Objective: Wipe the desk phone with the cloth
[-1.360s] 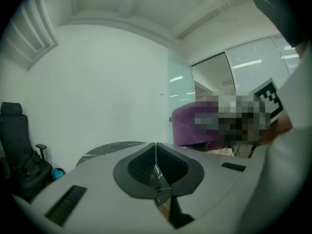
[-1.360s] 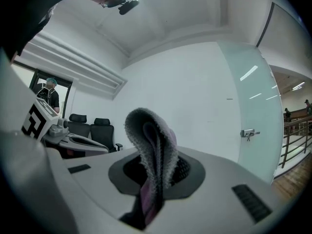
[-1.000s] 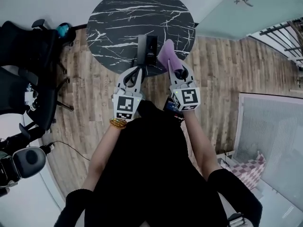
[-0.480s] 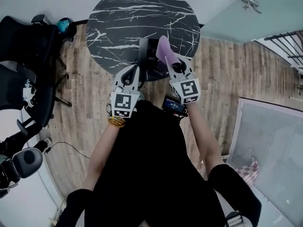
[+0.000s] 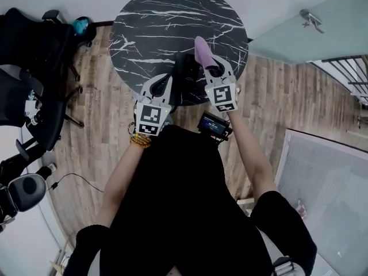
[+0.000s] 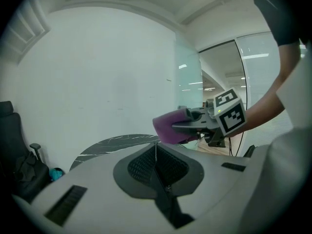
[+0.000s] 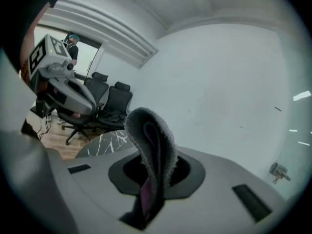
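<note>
A dark desk phone (image 5: 182, 68) stands near the front edge of the round black marble table (image 5: 155, 16), partly hidden by the grippers. My right gripper (image 5: 211, 68) is shut on a purple cloth (image 5: 202, 49) that sticks up past its tips, just right of the phone. In the right gripper view the cloth (image 7: 151, 145) curls up out of the jaws of my right gripper (image 7: 153, 177). My left gripper (image 5: 167, 80) hovers at the phone's left, shut, with nothing in it. From the left gripper view my left gripper (image 6: 156, 147) faces the cloth (image 6: 170, 126) and the table (image 6: 117, 143).
Black office chairs (image 5: 31, 62) stand left of the table, with a teal object (image 5: 80, 25) beside them. A glass door with a handle (image 5: 310, 19) is at the right. A small black device (image 5: 214, 125) hangs at the person's waist. The floor is wooden planks (image 5: 270, 96).
Both grippers have moved forward over the table's front edge. The right one carried the cloth up beside the phone. The left stays shut.
</note>
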`<state>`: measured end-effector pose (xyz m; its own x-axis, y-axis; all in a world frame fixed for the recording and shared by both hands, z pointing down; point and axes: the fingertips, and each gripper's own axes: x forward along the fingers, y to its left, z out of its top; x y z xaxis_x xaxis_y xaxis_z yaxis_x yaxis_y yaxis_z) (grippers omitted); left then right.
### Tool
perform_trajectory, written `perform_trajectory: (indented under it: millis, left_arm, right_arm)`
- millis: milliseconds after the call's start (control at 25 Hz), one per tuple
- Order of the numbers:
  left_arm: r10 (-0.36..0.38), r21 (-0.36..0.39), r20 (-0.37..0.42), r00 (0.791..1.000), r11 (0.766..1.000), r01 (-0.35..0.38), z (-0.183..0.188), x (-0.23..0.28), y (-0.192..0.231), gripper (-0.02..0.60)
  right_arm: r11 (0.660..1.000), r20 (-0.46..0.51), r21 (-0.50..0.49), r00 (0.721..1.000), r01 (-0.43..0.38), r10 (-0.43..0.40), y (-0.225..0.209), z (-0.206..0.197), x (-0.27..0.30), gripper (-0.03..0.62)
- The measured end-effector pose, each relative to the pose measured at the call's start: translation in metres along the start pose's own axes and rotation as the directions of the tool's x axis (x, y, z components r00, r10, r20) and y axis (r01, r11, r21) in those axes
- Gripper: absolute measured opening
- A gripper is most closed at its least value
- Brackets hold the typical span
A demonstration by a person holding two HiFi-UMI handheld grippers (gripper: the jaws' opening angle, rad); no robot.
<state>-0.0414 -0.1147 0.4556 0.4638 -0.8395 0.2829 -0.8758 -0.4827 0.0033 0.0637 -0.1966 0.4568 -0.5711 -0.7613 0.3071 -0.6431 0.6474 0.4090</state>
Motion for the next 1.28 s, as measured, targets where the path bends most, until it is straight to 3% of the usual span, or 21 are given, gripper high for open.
perform_trajectory:
  millis: [240, 560, 760, 1040, 1280]
  left_arm:
    - [-0.022, -0.008, -0.03, 0.999, 1.0, 0.022, -0.005, 0.005, 0.0, 0.02]
    - [-0.011, -0.032, -0.066, 0.998, 0.999, 0.009, -0.023, 0.001, 0.006, 0.02]
    - [-0.016, -0.043, -0.08, 0.997, 0.999, 0.013, -0.028, -0.002, 0.007, 0.02]
    - [-0.021, -0.047, -0.096, 0.995, 0.999, 0.017, -0.037, -0.007, 0.007, 0.02]
    - [-0.033, -0.046, -0.105, 0.994, 0.999, 0.028, -0.043, -0.009, 0.003, 0.02]
  right_arm:
    - [0.976, -0.124, -0.17, 0.986, -0.135, 0.115, 0.018, -0.03, 0.047, 0.059]
    - [0.927, -0.223, -0.34, 0.971, -0.16, 0.086, 0.025, -0.049, 0.093, 0.059]
    - [0.916, -0.289, -0.316, 0.945, -0.246, 0.154, 0.046, -0.069, 0.108, 0.059]
    - [0.892, -0.452, -0.253, 0.861, -0.376, 0.235, 0.075, -0.115, 0.114, 0.06]
    - [0.891, -0.492, -0.202, 0.829, -0.406, 0.266, 0.084, -0.127, 0.119, 0.06]
